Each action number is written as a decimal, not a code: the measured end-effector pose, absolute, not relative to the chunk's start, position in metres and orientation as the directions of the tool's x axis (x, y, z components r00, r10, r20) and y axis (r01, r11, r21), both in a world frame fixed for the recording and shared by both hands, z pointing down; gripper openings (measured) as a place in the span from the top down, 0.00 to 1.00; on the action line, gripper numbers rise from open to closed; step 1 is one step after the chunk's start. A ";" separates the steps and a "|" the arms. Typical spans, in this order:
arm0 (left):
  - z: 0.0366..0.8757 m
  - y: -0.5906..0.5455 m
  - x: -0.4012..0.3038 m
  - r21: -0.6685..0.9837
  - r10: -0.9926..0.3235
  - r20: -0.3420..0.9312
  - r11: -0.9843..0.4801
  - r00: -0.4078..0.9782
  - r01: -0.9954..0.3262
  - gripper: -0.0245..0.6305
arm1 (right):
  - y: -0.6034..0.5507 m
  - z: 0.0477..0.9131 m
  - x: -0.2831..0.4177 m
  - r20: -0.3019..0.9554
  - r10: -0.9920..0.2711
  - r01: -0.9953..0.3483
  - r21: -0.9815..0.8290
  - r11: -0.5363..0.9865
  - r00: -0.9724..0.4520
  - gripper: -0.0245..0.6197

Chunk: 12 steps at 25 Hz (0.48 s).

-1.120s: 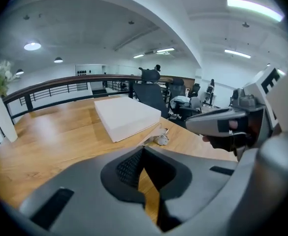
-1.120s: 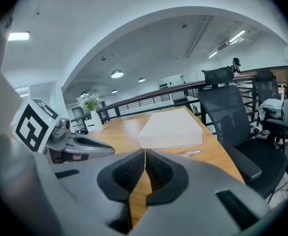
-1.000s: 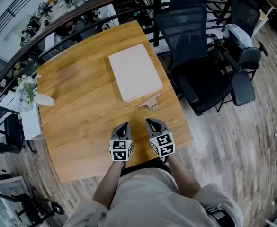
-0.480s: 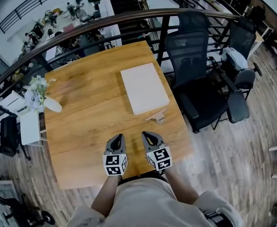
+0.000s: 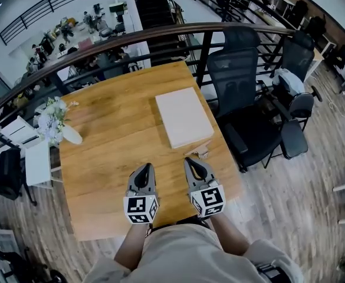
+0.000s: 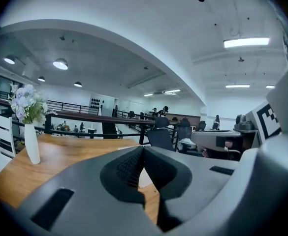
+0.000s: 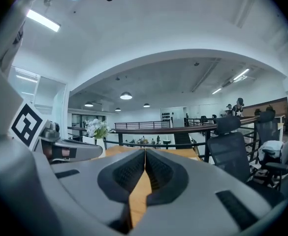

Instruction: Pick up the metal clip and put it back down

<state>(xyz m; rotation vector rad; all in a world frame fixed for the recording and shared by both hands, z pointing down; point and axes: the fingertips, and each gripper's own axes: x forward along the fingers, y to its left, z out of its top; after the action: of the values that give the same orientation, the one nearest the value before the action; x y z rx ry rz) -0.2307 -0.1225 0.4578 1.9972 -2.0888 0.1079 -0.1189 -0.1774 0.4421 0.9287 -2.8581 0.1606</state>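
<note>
Head view: white box (image 5: 184, 117) lies flat on the wooden table (image 5: 101, 158). The metal clip (image 5: 199, 152) sits on the tabletop just beside the box's near edge, toward its right corner. It's small here, so I can't tell whether it touches the box. Left gripper (image 5: 144, 170) and right gripper (image 5: 191, 161) are side by side on the near side of the box, tips pointing toward it. The right one's tip is near the clip but apart from it. The left one is further off, to the clip's left. Vase of flowers (image 5: 57, 125) stands well left of the box at the table edge. Office chair (image 5: 243, 99) is to the right of the box, off the table.

Left gripper view: jaws pressed together, pads meeting at the tip, nothing between them. A pale patch below the tip is probably the box. The vase is far left of it, and the right gripper's marker cube shows at the right edge.

Right gripper view: jaws closed tip to tip, empty, with only bare tabletop in the slit under them. Clip not visible. Left gripper's marker cube at the left, chair at the right.
</note>
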 end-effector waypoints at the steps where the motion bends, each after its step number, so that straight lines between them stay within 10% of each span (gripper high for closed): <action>1: 0.450 -0.122 -0.232 0.106 -0.975 0.219 0.055 -0.030 -0.993 0.93 | -0.177 0.434 -0.119 0.144 -0.584 -0.596 -0.057 0.801 -0.799 0.92; 12: 0.396 -0.121 -0.240 0.076 -0.993 0.118 -0.007 0.016 -0.997 0.93 | -0.175 0.403 -0.114 0.099 -0.664 -0.668 -0.008 0.744 -0.741 0.92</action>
<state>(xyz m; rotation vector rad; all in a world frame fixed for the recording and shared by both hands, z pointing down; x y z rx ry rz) -0.2402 -0.1208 0.3961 2.1363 -2.1115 0.0465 -0.1136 -0.1747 0.4026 1.0900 -2.8496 0.0655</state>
